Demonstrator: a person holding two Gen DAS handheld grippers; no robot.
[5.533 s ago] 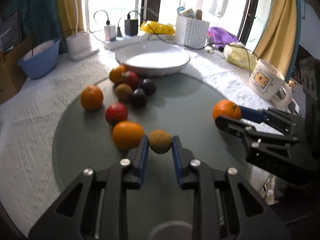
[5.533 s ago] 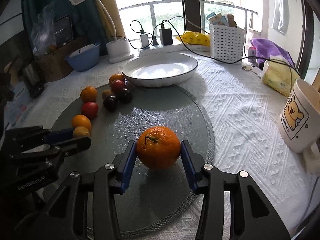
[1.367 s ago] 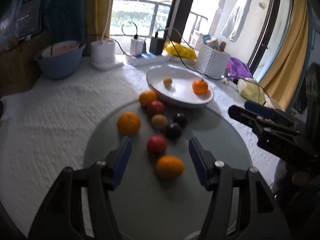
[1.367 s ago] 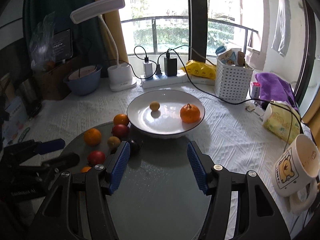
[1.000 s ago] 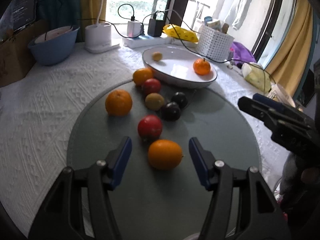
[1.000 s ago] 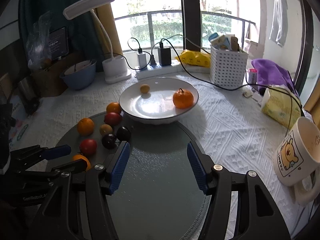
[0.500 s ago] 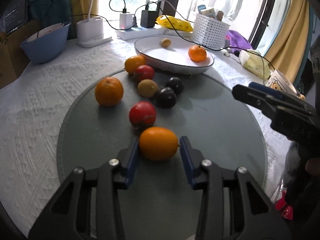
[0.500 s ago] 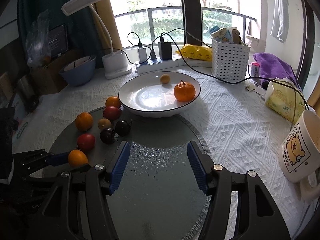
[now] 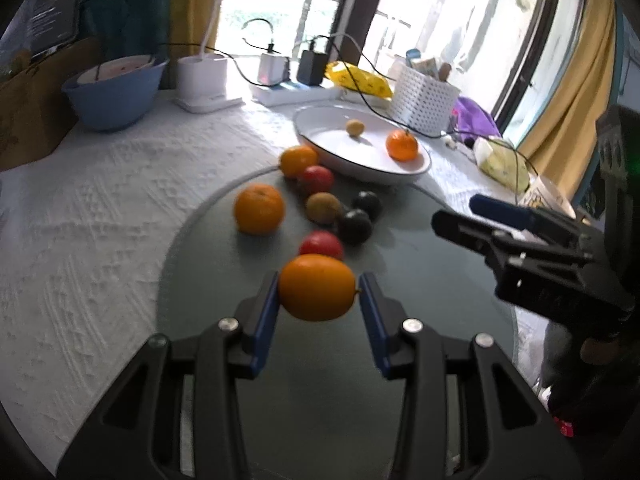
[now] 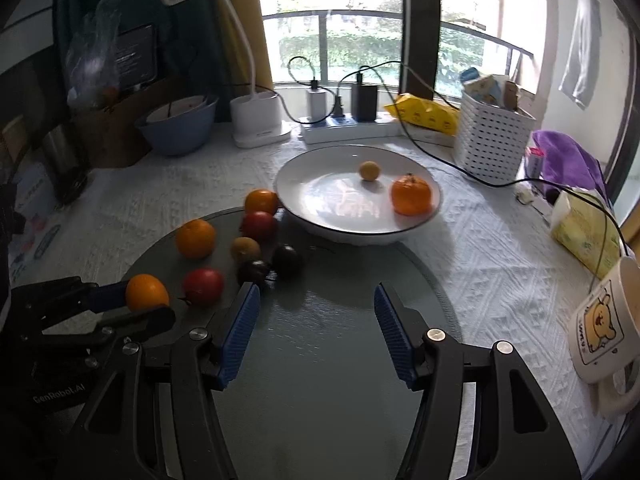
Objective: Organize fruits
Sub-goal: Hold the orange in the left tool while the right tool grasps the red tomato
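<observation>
My left gripper (image 9: 318, 300) is shut on an orange (image 9: 317, 287) and holds it above the round glass board (image 9: 420, 264); it shows in the right wrist view too (image 10: 146, 291). My right gripper (image 10: 316, 332) is open and empty over the board. The white plate (image 10: 316, 184) holds a tangerine (image 10: 411, 195) and a small yellow fruit (image 10: 369, 170). On the board lie a red tomato (image 10: 203, 286), two dark plums (image 10: 286, 259), a brown kiwi-like fruit (image 10: 245, 249), an orange (image 10: 195, 238), a red fruit (image 10: 258, 225) and another orange (image 10: 261, 201).
A bear mug (image 10: 604, 328) stands at the right. A white basket (image 10: 494, 144), power strip (image 10: 348, 128), lamp base (image 10: 258, 120), blue bowl (image 10: 176, 128) and tissue pack (image 10: 584, 232) ring the plate. Cables cross behind the plate.
My left gripper closed on the near orange and lifted it off the board. My right gripper stayed open and drew back slightly.
</observation>
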